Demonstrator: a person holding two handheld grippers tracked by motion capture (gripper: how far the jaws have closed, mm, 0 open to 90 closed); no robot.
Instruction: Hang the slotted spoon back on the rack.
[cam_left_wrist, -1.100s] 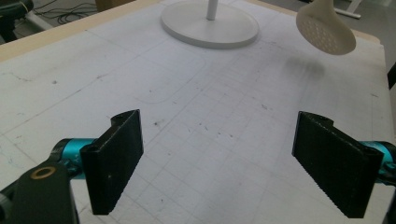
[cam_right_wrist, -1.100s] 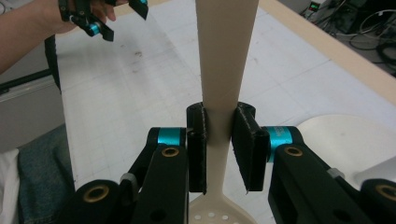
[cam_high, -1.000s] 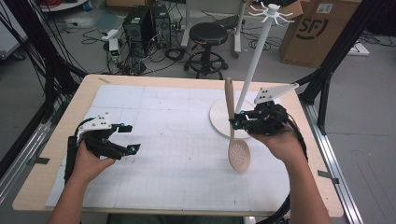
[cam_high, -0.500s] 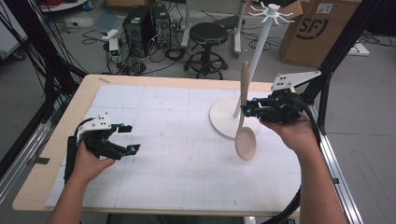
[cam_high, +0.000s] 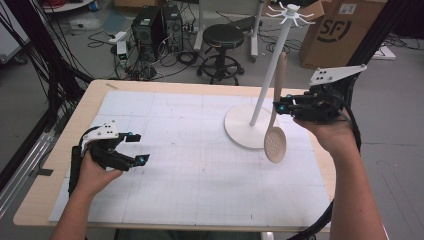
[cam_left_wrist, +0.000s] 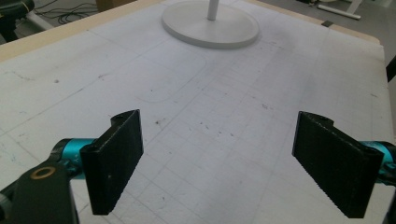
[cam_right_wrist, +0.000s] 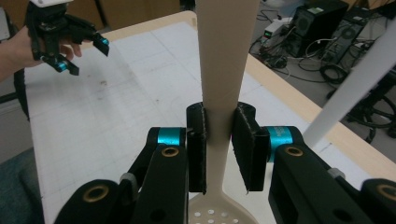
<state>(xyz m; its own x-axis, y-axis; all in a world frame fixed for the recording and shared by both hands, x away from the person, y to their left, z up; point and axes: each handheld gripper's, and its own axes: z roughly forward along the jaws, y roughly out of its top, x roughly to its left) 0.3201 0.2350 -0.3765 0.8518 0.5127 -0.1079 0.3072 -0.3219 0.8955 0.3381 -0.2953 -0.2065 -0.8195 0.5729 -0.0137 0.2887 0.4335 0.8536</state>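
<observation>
A beige slotted spoon (cam_high: 275, 129) hangs upright in the air, bowl down, handle up, beside the white stand's pole (cam_high: 270, 75). My right gripper (cam_high: 281, 107) is shut on its handle at the table's right side; in the right gripper view the two pads (cam_right_wrist: 197, 140) pinch the spoon's neck (cam_right_wrist: 219, 135) just above the perforated bowl. The stand's round base (cam_high: 242, 129) rests on the white mat. My left gripper (cam_high: 136, 148) hovers low over the mat's left part, jaws wide apart with nothing between its pads (cam_left_wrist: 116, 158).
A white gridded mat (cam_high: 190, 170) covers most of the wooden table (cam_high: 45, 190). The stand has a hook crown (cam_high: 290, 12) at its top. Beyond the table are a stool (cam_high: 224, 37), computer towers (cam_high: 150, 27), cables and a cardboard box (cam_high: 340, 30).
My right gripper has lifted the spoon up and to the right, from low over the mat to beside the stand's pole. The left gripper has stayed still.
</observation>
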